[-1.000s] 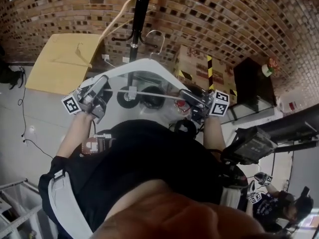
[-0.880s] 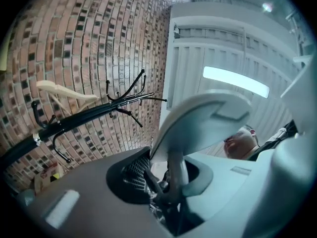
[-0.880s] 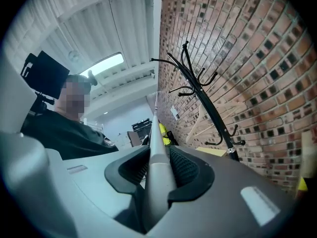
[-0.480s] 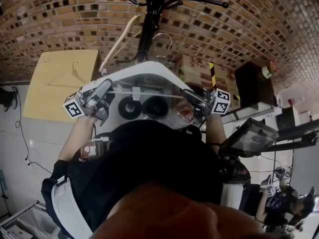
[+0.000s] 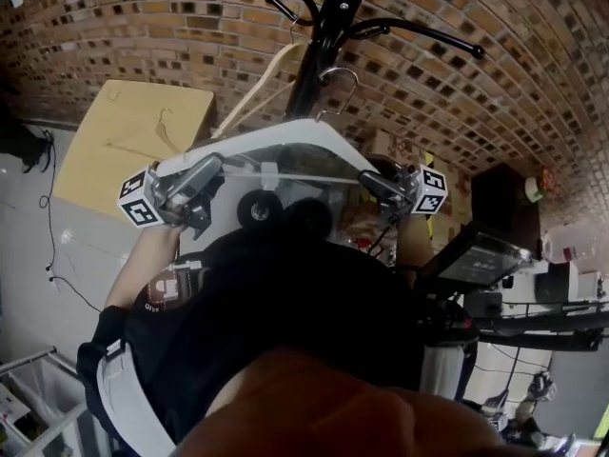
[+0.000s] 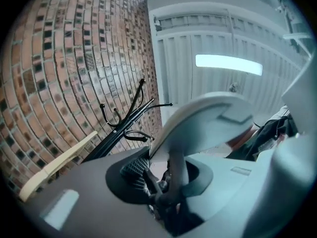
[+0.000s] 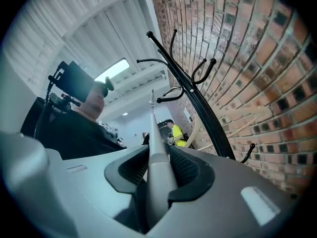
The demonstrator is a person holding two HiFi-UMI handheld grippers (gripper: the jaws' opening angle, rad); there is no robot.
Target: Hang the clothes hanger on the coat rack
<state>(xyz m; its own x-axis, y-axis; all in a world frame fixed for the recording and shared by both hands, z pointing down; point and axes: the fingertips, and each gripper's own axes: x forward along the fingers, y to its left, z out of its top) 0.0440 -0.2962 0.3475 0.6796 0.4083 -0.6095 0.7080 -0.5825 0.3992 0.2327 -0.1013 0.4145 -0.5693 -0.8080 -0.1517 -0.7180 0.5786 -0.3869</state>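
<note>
I hold a white plastic clothes hanger level in front of me, one end in each gripper. My left gripper is shut on its left end. My right gripper is shut on its right arm. The hanger's metal hook stands up close beside the black coat rack pole, below the rack's curved arms. In both gripper views the rack rises against the brick wall. A wooden hanger hangs on the rack's left side.
A brick wall stands right behind the rack. A large cardboard sheet lies to the left. Cartons with black-and-yellow tape and a dark cabinet sit to the right. A person in yellow is far off.
Both grippers have carried the white hanger closer to the rack. Its hook now sits beside the pole, under the rack's arms, which show fuller in the head view.
</note>
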